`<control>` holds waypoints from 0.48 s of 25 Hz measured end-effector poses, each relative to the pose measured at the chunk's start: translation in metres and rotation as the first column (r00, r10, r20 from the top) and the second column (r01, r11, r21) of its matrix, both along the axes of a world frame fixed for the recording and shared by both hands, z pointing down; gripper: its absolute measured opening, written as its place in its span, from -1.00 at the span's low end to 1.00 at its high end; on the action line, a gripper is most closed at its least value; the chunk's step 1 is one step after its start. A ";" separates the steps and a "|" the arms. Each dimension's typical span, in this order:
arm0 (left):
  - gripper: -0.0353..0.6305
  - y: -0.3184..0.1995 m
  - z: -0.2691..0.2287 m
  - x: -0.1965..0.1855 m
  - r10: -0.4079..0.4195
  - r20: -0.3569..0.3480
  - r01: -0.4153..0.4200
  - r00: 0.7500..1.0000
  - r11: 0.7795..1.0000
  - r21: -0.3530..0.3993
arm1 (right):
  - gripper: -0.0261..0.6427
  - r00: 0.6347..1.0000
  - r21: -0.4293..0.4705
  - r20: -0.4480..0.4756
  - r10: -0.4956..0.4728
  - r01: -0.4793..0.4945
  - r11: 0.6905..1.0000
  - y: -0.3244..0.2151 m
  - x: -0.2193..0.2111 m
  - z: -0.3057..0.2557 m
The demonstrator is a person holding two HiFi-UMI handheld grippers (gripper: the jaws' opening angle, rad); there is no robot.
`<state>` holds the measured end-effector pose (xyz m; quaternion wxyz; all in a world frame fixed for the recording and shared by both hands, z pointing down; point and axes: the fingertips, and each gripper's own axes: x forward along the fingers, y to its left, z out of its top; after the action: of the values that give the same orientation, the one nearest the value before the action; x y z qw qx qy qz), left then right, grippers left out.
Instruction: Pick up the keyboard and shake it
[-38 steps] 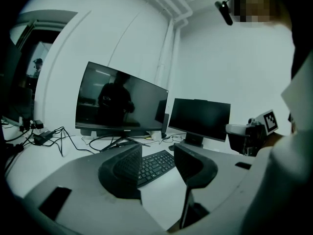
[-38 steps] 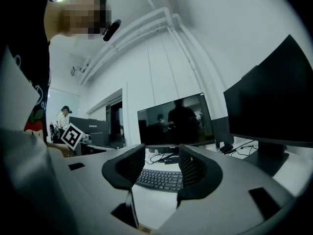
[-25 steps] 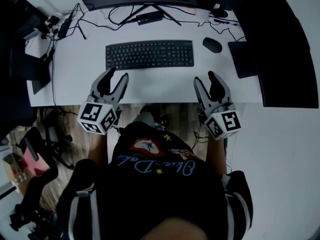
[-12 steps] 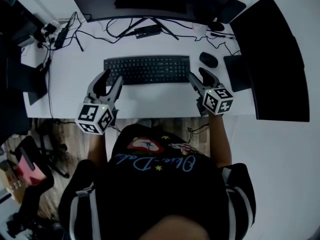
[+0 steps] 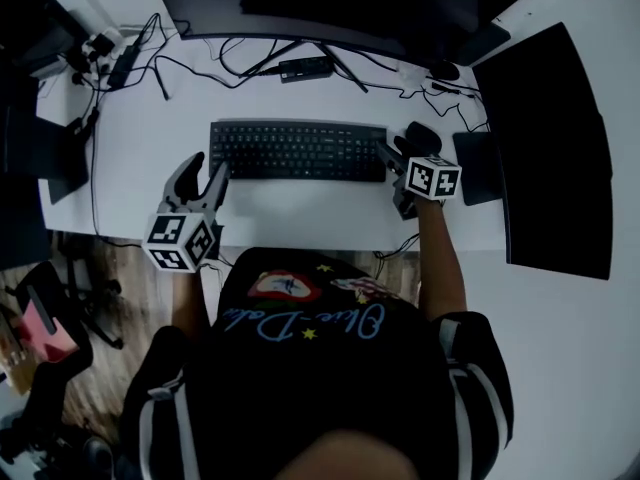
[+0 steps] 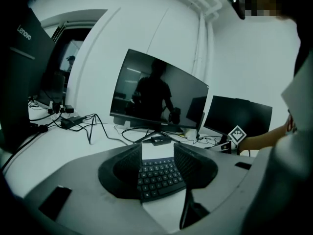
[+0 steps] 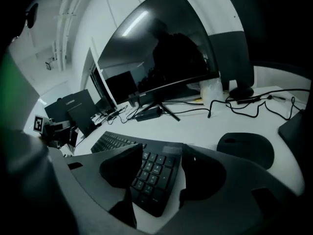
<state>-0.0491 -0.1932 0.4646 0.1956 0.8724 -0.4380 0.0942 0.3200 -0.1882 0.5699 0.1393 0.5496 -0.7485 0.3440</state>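
A black keyboard (image 5: 298,151) lies flat on the white desk (image 5: 300,213), in front of the monitor. My left gripper (image 5: 203,168) sits at its left end, jaws open. In the left gripper view the keyboard (image 6: 157,180) runs away between the two fingers (image 6: 124,173) of the left gripper (image 6: 157,153), and neither pad presses on it. My right gripper (image 5: 398,154) is at the keyboard's right end and its jaws are opening. There the right gripper (image 7: 161,160) straddles the keyboard's corner (image 7: 151,180), with bare desk showing beside one finger.
A black mouse (image 7: 244,148) lies just right of the keyboard. A large monitor (image 5: 330,8) on a stand is at the back, with cables (image 5: 200,68) and a small box behind the keyboard. A dark pad (image 5: 478,168) and a dark panel (image 5: 555,148) are at the right.
Both grippers have moved forward from the desk's front edge to the keyboard's two ends. The right one travelled farther and now straddles the right corner.
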 end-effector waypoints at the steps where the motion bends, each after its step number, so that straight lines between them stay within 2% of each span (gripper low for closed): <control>1: -0.35 -0.002 0.006 -0.002 0.005 0.011 -0.005 1.000 1.000 -0.016 | -0.27 1.000 -0.019 0.001 -0.006 0.006 1.000 -0.003 0.001 0.006; 12: -0.31 -0.017 0.060 -0.027 0.001 0.016 0.002 1.000 0.981 -0.192 | -0.21 0.994 -0.132 0.106 0.002 0.012 0.991 -0.018 -0.001 0.027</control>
<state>-0.0758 -0.2106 0.5249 0.2752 0.8487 -0.4285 0.1429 0.3193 -0.2057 0.5966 0.1365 0.5181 -0.7317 0.4214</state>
